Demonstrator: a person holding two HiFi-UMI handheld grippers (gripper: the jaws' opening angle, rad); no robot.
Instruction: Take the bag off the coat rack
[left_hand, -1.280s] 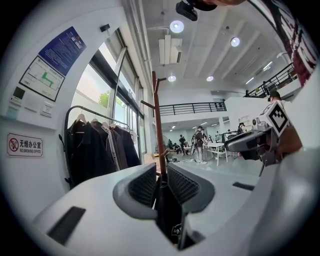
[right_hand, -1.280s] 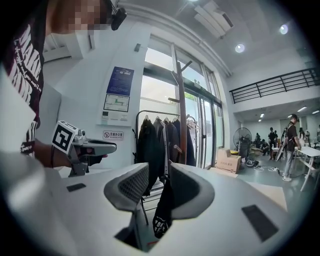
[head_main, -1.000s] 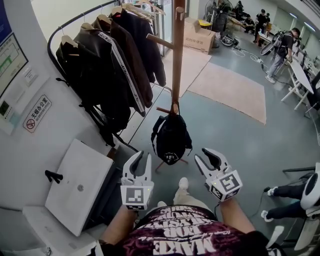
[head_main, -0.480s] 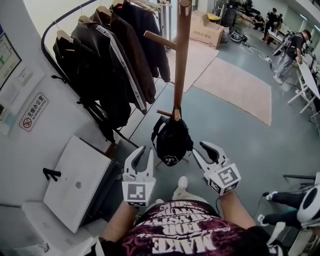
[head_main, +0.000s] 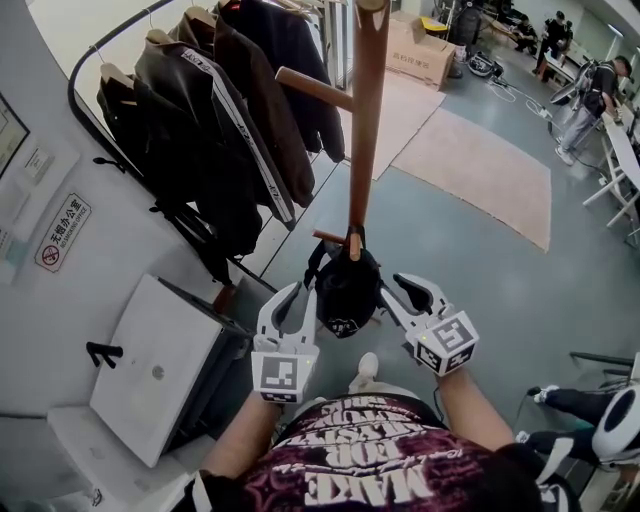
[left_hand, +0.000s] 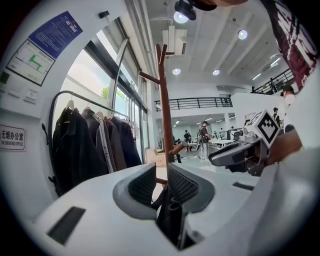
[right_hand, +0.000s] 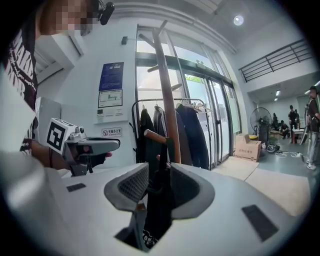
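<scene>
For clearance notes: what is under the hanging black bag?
Beneath the black bag only grey floor shows, with the person's white shoe nearer the camera. The foot of the coat rack cannot be seen; the bag covers it.

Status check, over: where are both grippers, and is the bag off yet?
Both open: left hand-held gripper and right hand-held gripper flank the bag. It hangs on the coat rack, lower peg, not gripped. Jackets at left, apart from it.
</scene>
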